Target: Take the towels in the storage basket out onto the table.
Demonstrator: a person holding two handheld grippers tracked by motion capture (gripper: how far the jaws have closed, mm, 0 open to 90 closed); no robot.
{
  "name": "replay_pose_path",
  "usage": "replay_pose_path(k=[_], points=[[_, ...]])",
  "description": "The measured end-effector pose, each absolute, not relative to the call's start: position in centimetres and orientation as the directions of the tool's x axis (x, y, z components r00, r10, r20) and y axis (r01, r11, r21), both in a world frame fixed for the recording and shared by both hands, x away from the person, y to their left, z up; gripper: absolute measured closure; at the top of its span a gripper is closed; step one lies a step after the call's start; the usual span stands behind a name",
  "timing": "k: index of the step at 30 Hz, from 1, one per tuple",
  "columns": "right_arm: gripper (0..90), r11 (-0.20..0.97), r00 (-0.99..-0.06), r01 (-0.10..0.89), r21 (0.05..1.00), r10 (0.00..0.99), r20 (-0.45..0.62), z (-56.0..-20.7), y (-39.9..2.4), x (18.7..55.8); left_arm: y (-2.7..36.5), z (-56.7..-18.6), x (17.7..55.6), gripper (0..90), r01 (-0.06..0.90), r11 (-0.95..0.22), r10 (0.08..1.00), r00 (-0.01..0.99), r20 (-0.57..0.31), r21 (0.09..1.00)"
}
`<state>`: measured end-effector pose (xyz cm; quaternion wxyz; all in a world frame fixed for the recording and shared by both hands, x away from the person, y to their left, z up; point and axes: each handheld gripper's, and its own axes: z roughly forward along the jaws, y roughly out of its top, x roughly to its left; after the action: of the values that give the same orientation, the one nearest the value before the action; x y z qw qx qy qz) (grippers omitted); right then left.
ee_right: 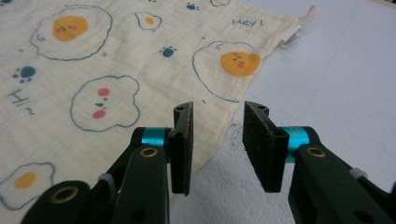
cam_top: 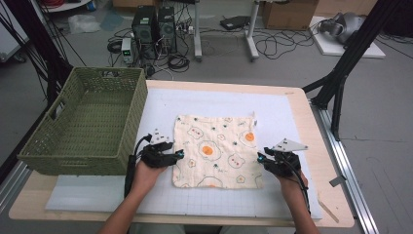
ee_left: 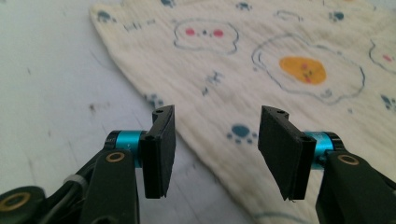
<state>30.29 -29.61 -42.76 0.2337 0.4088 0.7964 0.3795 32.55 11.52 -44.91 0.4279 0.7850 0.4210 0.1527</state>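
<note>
A: Where is the cloth to be found?

B: The printed muslin cloth (cam_top: 217,151) is laid flat on the white mat (cam_top: 97,195) that covers the wooden table (cam_top: 311,131), near the front middle. It is patterned with fried eggs, paw prints and small words.

A: How is it expected to handle?

B: It is judged to be light, thin and limp. No shape would be kept once it is lifted, and the free part would sag and fold. Nothing fragile is seen in it, and the weave looks coarse enough not to slip from rubber pads.

A: Where should hold be taken?

B: The side edges are best suited, 1 for each claw. The left claw (ee_left: 216,154) is spread, with the left edge of the cloth lying beneath the gap and nothing pinched. The right claw (ee_right: 217,149) is also parted, set over the right edge, with its pads clear of the fabric. A small tag (ee_right: 292,35) is sewn at the far right corner.

A: And the surroundings?

B: A green woven basket (cam_top: 87,122) is stood on the left of the table, well apart from the cloth. Beyond the table, computer towers (cam_top: 155,27), loose cables and cardboard boxes are seen on a grey floor.
</note>
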Motion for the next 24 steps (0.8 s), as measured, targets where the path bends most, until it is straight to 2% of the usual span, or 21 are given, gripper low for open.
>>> replay_pose_path(k=[5, 8, 9, 10, 11, 12, 15, 19, 24], points=[[57.1, 0.377, -0.561, 0.485, 0.789, 0.826, -0.050, -42.8, -29.8, 29.1, 11.6, -45.0, 31.1, 46.0, 0.529, -0.296, 0.769, 0.626, -0.130, 0.796], [54.9, 0.361, -0.559, 0.494, 0.791, 0.829, -0.029, -42.9, -30.0, 28.6, 11.3, -45.1, 30.3, 49.6, 0.497, -0.353, 0.758, 0.649, -0.070, 0.793], [54.5, 0.352, -0.557, 0.503, 0.790, 0.830, -0.015, -43.1, -30.0, 28.5, 11.1, -45.1, 30.1, 55.4, 0.476, -0.383, 0.748, 0.663, -0.037, 0.792], [54.4, 0.349, -0.559, 0.510, 0.786, 0.829, -0.005, -43.2, -29.9, 28.4, 11.1, -45.0, 30.0, 66.5, 0.461, -0.403, 0.730, 0.683, -0.025, 0.791], [54.4, 0.357, -0.564, 0.513, 0.781, 0.826, -0.007, -43.4, -29.8, 28.5, 11.1, -44.9, 29.9, 83.7, 0.456, -0.416, 0.725, 0.688, -0.016, 0.786], [54.5, 0.361, -0.566, 0.522, 0.773, 0.824, -0.002, -43.7, -29.6, 28.5, 11.0, -44.8, 29.9, 86.3, 0.452, -0.427, 0.724, 0.689, -0.003, 0.783], [57.5, 0.383, -0.580, 0.548, 0.743, 0.814, 0.009, -44.6, -29.1, 28.9, 11.5, -44.6, 30.0, 87.2, 0.465, -0.434, 0.745, 0.667, 0.017, 0.771], [75.8, 0.379, -0.599, 0.560, 0.737, 0.799, 0.045, -44.6, -28.8, 28.8, 12.9, -44.5, 30.2, 87.1, 0.495, -0.394, 0.763, 0.646, -0.026, 0.774], [84.4, 0.417, -0.611, 0.561, 0.715, 0.791, 0.019, -44.3, -28.0, 28.5, 13.1, -44.5, 29.8, 86.7, 0.504, -0.397, 0.750, 0.660, -0.047, 0.767]])
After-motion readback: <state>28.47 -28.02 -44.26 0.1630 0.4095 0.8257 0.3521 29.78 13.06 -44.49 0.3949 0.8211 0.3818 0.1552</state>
